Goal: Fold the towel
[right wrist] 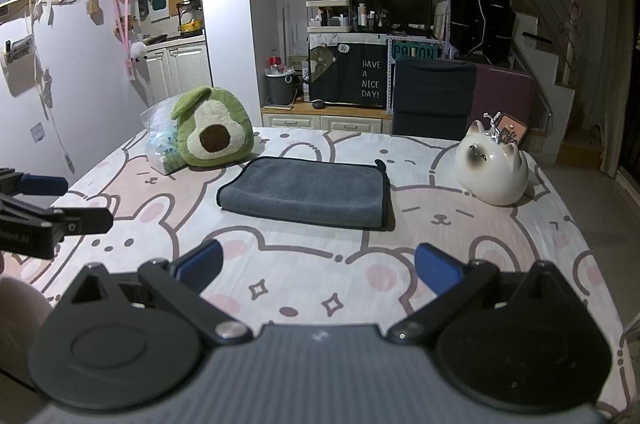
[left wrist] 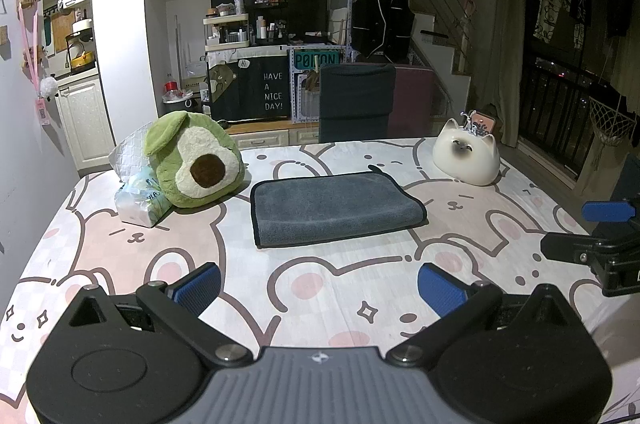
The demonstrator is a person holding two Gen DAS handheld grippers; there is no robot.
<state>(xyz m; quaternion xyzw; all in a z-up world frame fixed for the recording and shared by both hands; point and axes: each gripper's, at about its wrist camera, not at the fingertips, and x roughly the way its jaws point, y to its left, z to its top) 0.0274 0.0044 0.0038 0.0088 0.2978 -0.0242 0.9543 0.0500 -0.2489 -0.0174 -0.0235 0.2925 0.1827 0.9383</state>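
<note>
**Ana:** Left wrist view has the left hand-held gripper with its blue pads spread apart, holding nothing, low over the worktop. The towel lies at twelve o'clock from it, already doubled over, near but untouched.

**Ben:** Right wrist view shows the same for the right hand-held gripper: fingers parted, empty, with the towel straight ahead.

**Ana:** What could go wrong?

**Ben:** I'd judge the layers are the risk. Pinch only the top one and the fold peels open; dig too deep and the printed cloth on the worktop comes up with it. The plush nap may also slip from the pads.

**Ana:** And around it?

**Ben:** An avocado plush sits at ten o'clock of the towel, just beside its corner, with a plastic pack against it. A cat figurine stands at two o'clock, well apart. A leftward fold could brush the plush.
</note>
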